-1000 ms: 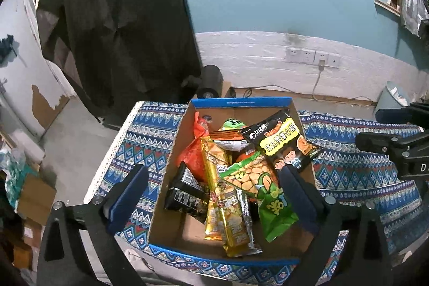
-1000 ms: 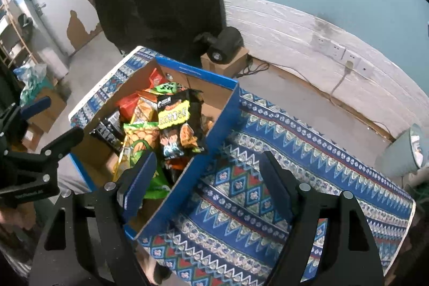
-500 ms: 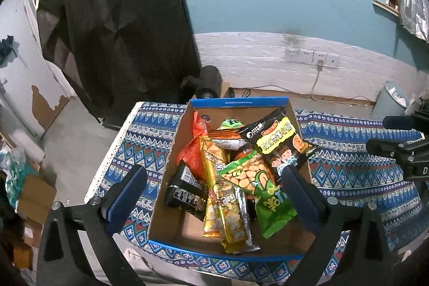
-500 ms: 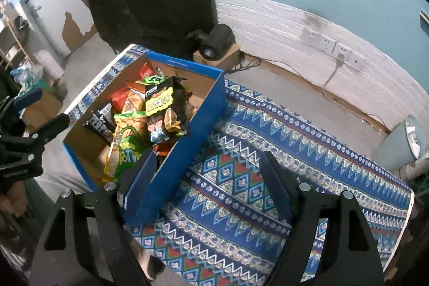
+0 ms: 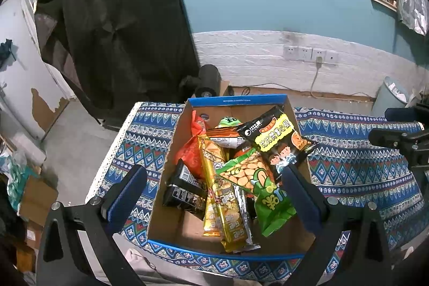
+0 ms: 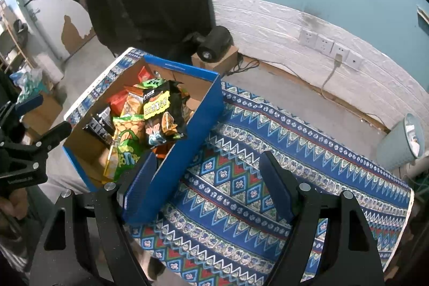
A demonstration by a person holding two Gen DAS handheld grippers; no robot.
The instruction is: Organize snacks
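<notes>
Hovering: my left claw (image 5: 214,195) hangs spread and empty above the snack box (image 5: 236,99).
Snacks: black bag (image 5: 278,141) leans over the rim nearest my right claw (image 6: 206,178), also spread, empty.
Risk: snagging neighbouring packets, tipping that bag onto the tabletop (image 6: 268,152).

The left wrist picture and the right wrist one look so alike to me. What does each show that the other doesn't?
Only the left wrist view shows the box's cardboard floor and the gold snack packet lying flat in it. Only the right wrist view shows the box's blue outer wall and the long bare stretch of patterned tablecloth beside it. Both show the snack box, the black-and-yellow bag, the green bag and the wall sockets.
</notes>
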